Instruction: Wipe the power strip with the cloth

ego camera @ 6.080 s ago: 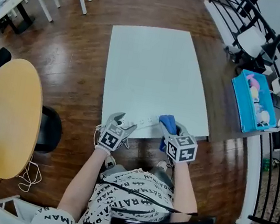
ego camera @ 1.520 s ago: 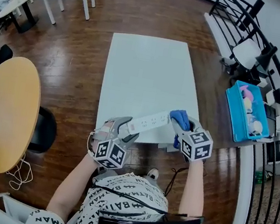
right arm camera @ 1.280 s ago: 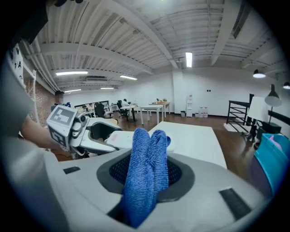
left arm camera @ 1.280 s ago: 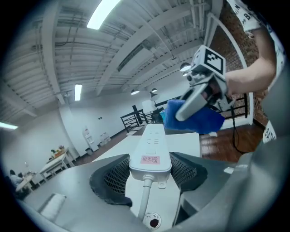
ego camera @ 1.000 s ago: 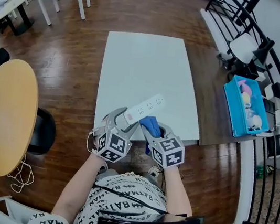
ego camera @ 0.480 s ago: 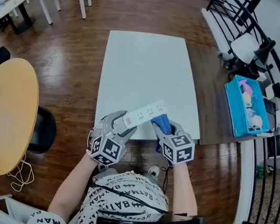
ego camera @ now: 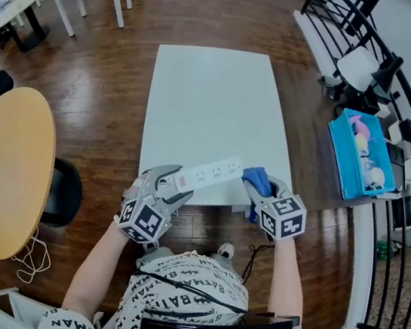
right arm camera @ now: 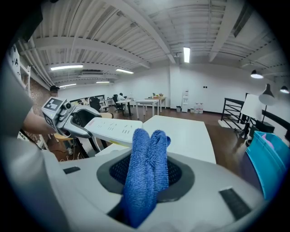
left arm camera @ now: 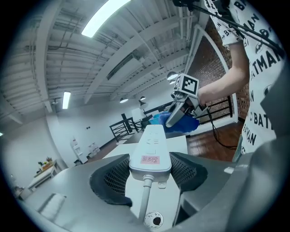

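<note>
Left gripper (ego camera: 167, 185) has the white power strip (ego camera: 208, 174) clamped by its cord end, jaws spread wide around the body, ribbed pads pressing both sides. The strip hangs over the six o'clock edge of the white table (ego camera: 216, 99), angled from the gripper out toward two o'clock. Over at the strip's three o'clock end sits the right gripper (ego camera: 260, 188), jaws pinched on a folded blue cloth (ego camera: 257, 181) that sticks up between the pads. The cloth is right at the strip's far tip, though actual contact is hard to call. A teal bin (ego camera: 359, 158) sits off at three o'clock.
</note>
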`<state>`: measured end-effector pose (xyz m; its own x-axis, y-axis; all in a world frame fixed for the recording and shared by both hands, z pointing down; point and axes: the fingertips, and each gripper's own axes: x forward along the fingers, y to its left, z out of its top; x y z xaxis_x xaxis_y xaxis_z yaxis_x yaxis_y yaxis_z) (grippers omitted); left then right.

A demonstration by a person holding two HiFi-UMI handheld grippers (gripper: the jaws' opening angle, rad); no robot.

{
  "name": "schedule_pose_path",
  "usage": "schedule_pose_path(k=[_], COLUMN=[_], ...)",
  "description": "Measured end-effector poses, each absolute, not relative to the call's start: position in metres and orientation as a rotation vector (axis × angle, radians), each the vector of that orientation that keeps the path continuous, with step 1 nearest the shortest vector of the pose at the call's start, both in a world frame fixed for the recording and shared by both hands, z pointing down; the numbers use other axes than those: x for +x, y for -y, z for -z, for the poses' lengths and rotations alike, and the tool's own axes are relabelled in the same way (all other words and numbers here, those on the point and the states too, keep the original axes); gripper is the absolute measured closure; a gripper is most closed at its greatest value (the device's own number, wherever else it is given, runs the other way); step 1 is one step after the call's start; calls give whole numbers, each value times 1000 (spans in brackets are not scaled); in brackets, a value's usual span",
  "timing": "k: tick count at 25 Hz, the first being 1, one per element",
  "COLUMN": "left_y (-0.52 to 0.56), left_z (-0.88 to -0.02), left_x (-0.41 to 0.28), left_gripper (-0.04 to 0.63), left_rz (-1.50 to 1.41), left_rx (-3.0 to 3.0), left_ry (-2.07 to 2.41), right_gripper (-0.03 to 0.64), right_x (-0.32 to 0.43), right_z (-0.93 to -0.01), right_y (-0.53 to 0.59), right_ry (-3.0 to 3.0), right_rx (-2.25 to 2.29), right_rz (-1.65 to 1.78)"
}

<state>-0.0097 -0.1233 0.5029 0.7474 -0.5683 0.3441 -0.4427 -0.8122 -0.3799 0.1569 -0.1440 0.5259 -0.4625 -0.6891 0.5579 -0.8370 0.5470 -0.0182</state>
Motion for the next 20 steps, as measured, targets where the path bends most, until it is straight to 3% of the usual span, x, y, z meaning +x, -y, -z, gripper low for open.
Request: schedule_pose_path(k=[20], left_y=[100], left_z=[-499], left_x=[0], left_gripper=[313], left_rz=[779], left_rx=[-2502], left_ry=[-518], right_gripper=[485], right_x=[162], right_z=[-532], right_y=[139], right_ry=[2231], right_rx=[916], right_rz=[-230])
